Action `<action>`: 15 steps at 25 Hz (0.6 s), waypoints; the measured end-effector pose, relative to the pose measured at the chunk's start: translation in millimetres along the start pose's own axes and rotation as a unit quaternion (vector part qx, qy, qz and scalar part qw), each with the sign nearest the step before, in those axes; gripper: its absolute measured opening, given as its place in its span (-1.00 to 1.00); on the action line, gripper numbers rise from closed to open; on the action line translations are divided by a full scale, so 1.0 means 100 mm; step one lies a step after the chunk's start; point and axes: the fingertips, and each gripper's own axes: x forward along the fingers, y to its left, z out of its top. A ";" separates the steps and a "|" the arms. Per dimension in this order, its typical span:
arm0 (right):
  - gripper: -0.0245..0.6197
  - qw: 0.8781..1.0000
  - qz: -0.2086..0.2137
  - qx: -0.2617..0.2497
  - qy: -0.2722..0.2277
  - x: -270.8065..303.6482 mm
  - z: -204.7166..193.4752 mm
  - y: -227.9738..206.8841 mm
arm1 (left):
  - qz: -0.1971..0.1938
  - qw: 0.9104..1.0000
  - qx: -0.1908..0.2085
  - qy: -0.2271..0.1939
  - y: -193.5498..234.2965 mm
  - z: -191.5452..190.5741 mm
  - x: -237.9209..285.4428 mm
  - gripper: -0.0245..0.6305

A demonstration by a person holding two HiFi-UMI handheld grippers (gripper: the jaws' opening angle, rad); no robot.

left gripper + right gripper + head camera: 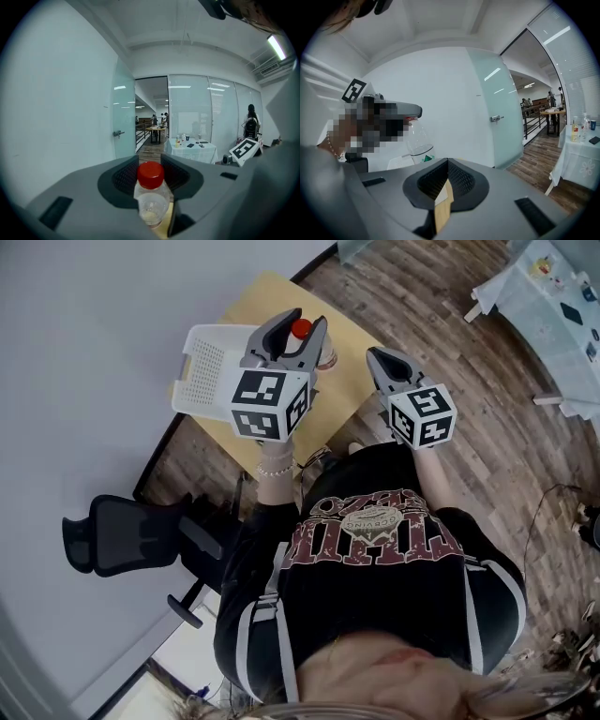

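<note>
My left gripper is shut on a small clear plastic bottle with a red cap, held upright over the yellow table. In the left gripper view the bottle sits pinched between the two dark pads of that gripper, cap toward the tips. The right gripper hangs a little to the right over the table's front edge, jaws closed with nothing between them. From the right gripper view the bottle shows at the left, in the other gripper.
A white perforated basket stands on the table just left of the left gripper. A black office chair is at the lower left by the white wall. A white-clothed table stands at the far right on the wood floor.
</note>
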 end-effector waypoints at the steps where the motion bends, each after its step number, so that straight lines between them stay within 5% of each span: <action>1: -0.87 1.000 -0.004 0.000 0.001 -0.01 -0.01 -0.01 | -0.001 1.000 0.000 0.001 -0.01 -0.03 0.01 -0.34; 15: -0.87 0.999 -0.029 0.005 0.016 -0.06 -0.14 -0.07 | -0.013 0.999 -0.023 0.030 0.02 -0.49 0.24 -0.34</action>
